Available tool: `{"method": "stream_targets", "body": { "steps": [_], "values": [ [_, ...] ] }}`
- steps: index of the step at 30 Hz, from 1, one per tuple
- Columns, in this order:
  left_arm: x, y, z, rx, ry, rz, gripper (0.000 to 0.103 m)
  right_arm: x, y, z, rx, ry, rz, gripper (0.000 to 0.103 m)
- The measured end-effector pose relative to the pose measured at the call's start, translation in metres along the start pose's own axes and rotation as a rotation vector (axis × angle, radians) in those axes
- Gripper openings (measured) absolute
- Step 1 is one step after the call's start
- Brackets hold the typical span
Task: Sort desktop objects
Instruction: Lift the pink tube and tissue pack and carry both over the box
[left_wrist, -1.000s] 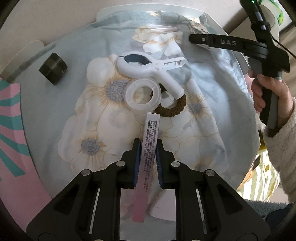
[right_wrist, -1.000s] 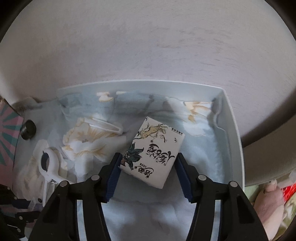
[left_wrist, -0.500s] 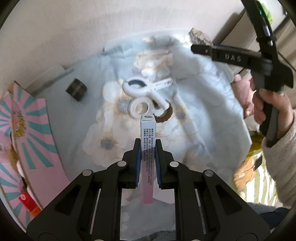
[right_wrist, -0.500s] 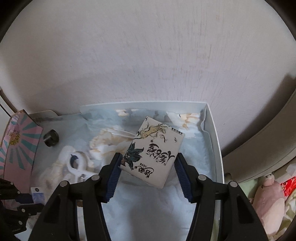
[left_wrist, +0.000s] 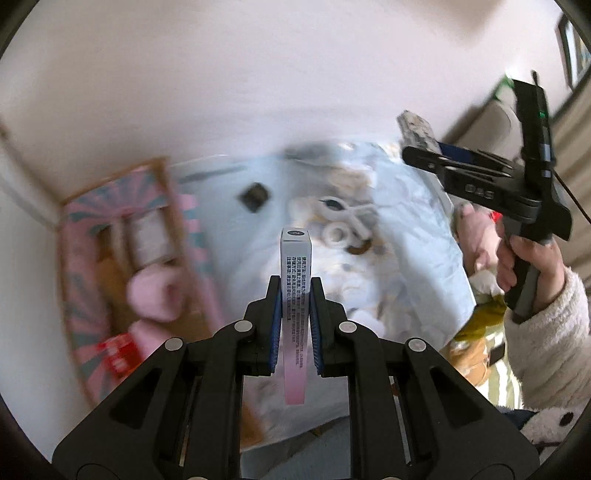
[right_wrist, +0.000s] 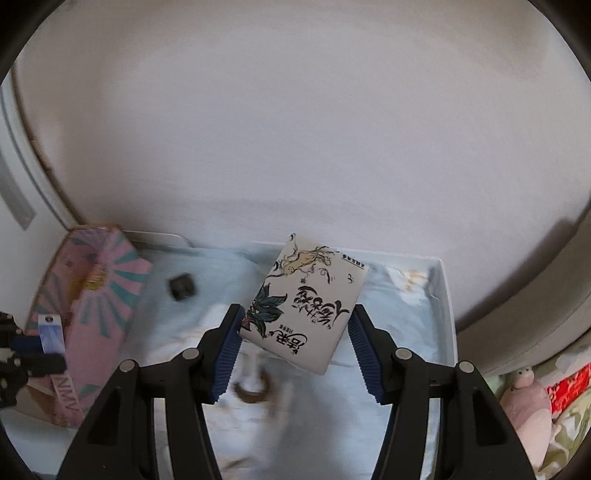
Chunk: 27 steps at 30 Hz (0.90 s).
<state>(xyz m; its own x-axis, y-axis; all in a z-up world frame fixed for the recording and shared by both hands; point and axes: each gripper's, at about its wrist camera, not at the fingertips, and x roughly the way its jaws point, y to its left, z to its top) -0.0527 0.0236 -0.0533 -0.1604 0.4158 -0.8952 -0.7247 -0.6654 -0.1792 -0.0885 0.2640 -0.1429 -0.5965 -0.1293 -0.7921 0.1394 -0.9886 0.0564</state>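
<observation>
My left gripper (left_wrist: 295, 295) is shut on a slim white-to-pink box (left_wrist: 294, 280) and holds it high above the floral cloth (left_wrist: 406, 236). My right gripper (right_wrist: 295, 325) is shut on a white card box with black calligraphy (right_wrist: 306, 299), also lifted above the cloth; it shows in the left wrist view (left_wrist: 417, 129) at upper right. On the cloth lie a white clip (left_wrist: 347, 214), a white ring (left_wrist: 338, 233), a brown hair tie (right_wrist: 253, 391) and a small black cylinder (left_wrist: 254, 195).
A pink and teal storage box (left_wrist: 110, 266) with pink items inside stands left of the cloth; it shows in the right wrist view (right_wrist: 96, 291) too. A white tray rim (right_wrist: 445, 295) borders the cloth on the right. Plush toys (right_wrist: 528, 406) lie beyond it. A wall is behind.
Both grippers have risen and pulled back from the cloth with their boxes still held. The left view has swung left, bringing the pink storage box into view.
</observation>
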Motion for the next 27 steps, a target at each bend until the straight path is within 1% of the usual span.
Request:
{"method": "stream_targets", "body": {
  "steps": [3, 5, 8, 9, 11, 13, 14, 16, 18, 21, 24, 27],
  "values": [
    [-0.026, 0.031, -0.01, -0.061, -0.023, 0.038, 0.012, -0.015, 0.029, 0.015, 0.013, -0.033, 0.098, 0.053],
    [-0.038, 0.051, -0.017, -0.099, -0.038, 0.07, 0.012, -0.023, 0.051, 0.024, -0.001, -0.05, 0.137, 0.053],
    [-0.048, 0.079, -0.028, -0.147, -0.045, 0.125, 0.012, -0.033, 0.096, 0.038, -0.056, -0.074, 0.197, 0.053],
    [-0.05, 0.087, -0.032, -0.161, -0.046, 0.136, 0.012, -0.034, 0.105, 0.041, -0.071, -0.078, 0.21, 0.053],
    [-0.051, 0.105, -0.04, -0.196, -0.041, 0.136, 0.012, -0.033, 0.134, 0.046, -0.123, -0.078, 0.235, 0.053],
    [-0.048, 0.12, -0.048, -0.225, -0.037, 0.13, 0.012, -0.028, 0.162, 0.048, -0.165, -0.062, 0.263, 0.053],
    [-0.045, 0.125, -0.051, -0.231, -0.036, 0.137, 0.012, -0.024, 0.175, 0.044, -0.177, -0.05, 0.281, 0.053],
    [-0.037, 0.134, -0.058, -0.225, -0.035, 0.169, 0.012, -0.01, 0.203, 0.038, -0.201, -0.001, 0.333, 0.053],
    [-0.025, 0.143, -0.064, -0.23, -0.019, 0.181, 0.012, 0.002, 0.223, 0.032, -0.225, 0.039, 0.36, 0.053],
    [-0.01, 0.155, -0.072, -0.26, -0.002, 0.151, 0.012, 0.019, 0.251, 0.019, -0.267, 0.098, 0.376, 0.053],
    [0.0, 0.163, -0.076, -0.277, 0.008, 0.133, 0.012, 0.031, 0.266, 0.005, -0.292, 0.144, 0.387, 0.053],
    [0.003, 0.168, -0.072, -0.272, 0.001, 0.121, 0.012, 0.04, 0.274, -0.011, -0.305, 0.198, 0.389, 0.053]
  ]
}}
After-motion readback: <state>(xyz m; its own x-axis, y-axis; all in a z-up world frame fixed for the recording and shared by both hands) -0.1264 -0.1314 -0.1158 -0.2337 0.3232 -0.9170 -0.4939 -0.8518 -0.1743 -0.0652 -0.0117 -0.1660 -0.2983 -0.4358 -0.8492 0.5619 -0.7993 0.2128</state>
